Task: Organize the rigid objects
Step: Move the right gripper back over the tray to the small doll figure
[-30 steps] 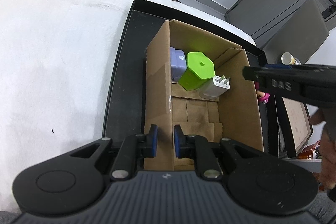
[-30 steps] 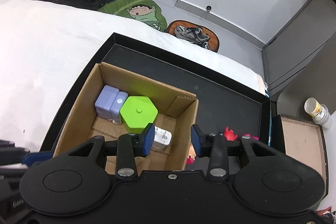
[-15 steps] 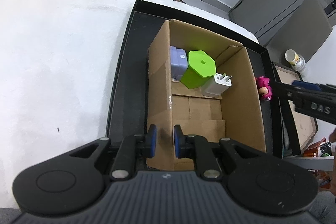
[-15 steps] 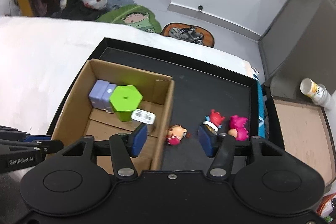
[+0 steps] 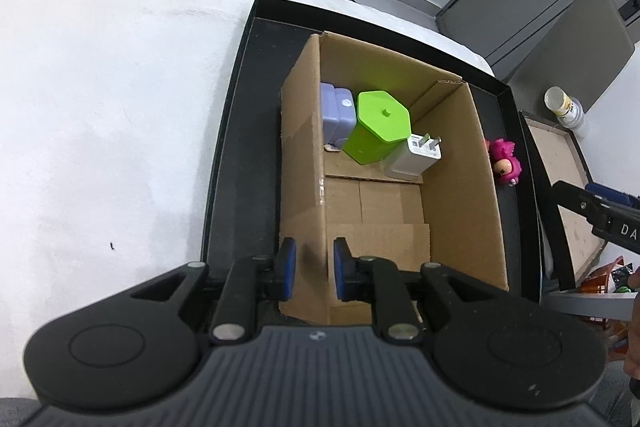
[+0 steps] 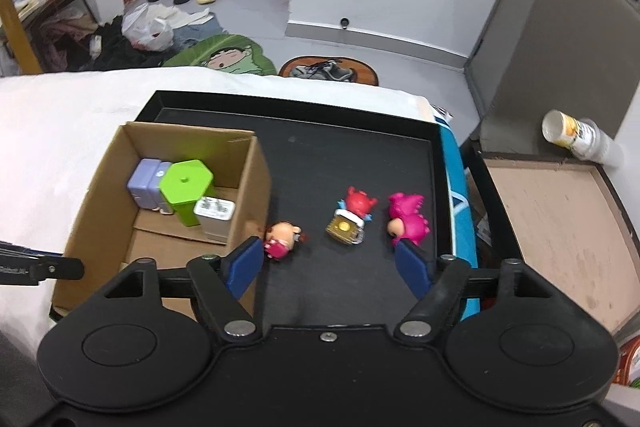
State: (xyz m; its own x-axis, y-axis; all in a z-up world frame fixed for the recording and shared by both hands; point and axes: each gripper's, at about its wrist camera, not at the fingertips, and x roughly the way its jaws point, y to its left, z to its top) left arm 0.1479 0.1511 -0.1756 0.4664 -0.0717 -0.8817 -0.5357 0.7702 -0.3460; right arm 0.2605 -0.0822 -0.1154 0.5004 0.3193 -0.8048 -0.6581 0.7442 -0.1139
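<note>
A cardboard box stands in a black tray. In it are a purple block, a green hexagonal container and a white plug adapter. My left gripper is shut on the box's left wall near the front corner. My right gripper is open and empty above the tray. Ahead of it lie a small pink-dressed figure, a red figure and a magenta dinosaur.
A white cloth covers the table left of the tray. A second shallow tray with a brown bottom stands to the right, with a bottle behind it. Floor clutter lies beyond the table's far edge.
My right gripper has moved right, from above the box to above the open tray, and its jaws have spread wider. My left gripper has kept its hold on the box wall.
</note>
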